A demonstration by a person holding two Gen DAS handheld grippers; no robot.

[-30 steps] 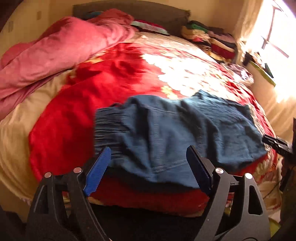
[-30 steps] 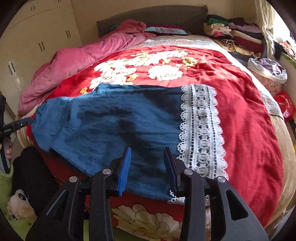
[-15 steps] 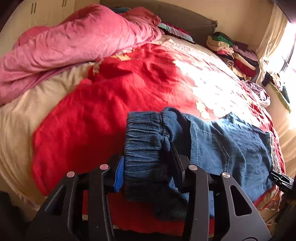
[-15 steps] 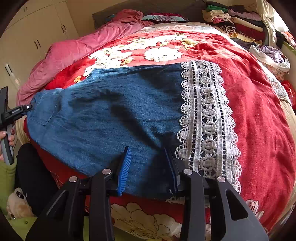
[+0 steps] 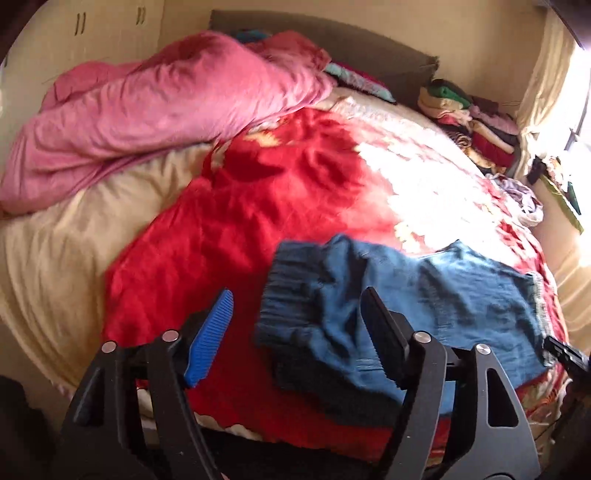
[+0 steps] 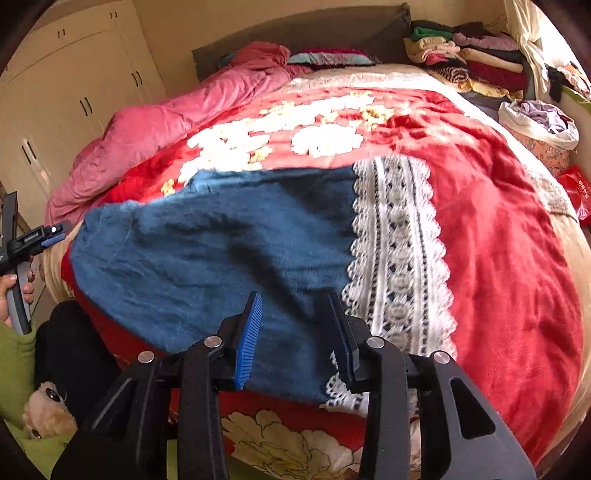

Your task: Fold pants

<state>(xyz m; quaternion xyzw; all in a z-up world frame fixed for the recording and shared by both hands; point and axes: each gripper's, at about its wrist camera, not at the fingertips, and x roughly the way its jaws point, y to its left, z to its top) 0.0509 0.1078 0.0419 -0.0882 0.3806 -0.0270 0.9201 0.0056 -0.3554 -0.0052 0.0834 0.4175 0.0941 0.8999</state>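
Blue denim pants (image 6: 221, 258) lie spread flat across the near part of the bed, on the red floral blanket (image 6: 498, 229), lengthwise from left to right. Elastic waistband (image 5: 291, 291) at the left end, bunched and partly folded over itself; white lace hem (image 6: 395, 251) at the right end, lying flat. Left gripper (image 5: 295, 339) hangs low over the waistband end, jaws spread wide, nothing between them; blue ribbed pad (image 5: 210, 336) over bare red blanket, the opposite finger over the denim, whether touching it I cannot tell. Right gripper (image 6: 295, 339) sits at the near edge of the pants just left of the lace, jaws partly open and parallel, denim showing in the gap; no cloth visibly pinched. From the right wrist view the person's left hand (image 6: 14, 291) shows at the far left edge, wrapped round the other tool's handle, green sleeve (image 6: 14, 362) below it. Pink duvet (image 5: 159, 110) heaped along the left side of the bed toward the headboard (image 6: 303, 33). Stack of folded clothes (image 6: 469, 55) at the far right corner. Cream wardrobe (image 6: 74, 92) against the left wall. Plush toy (image 6: 48, 410) low at the bed's near left corner.
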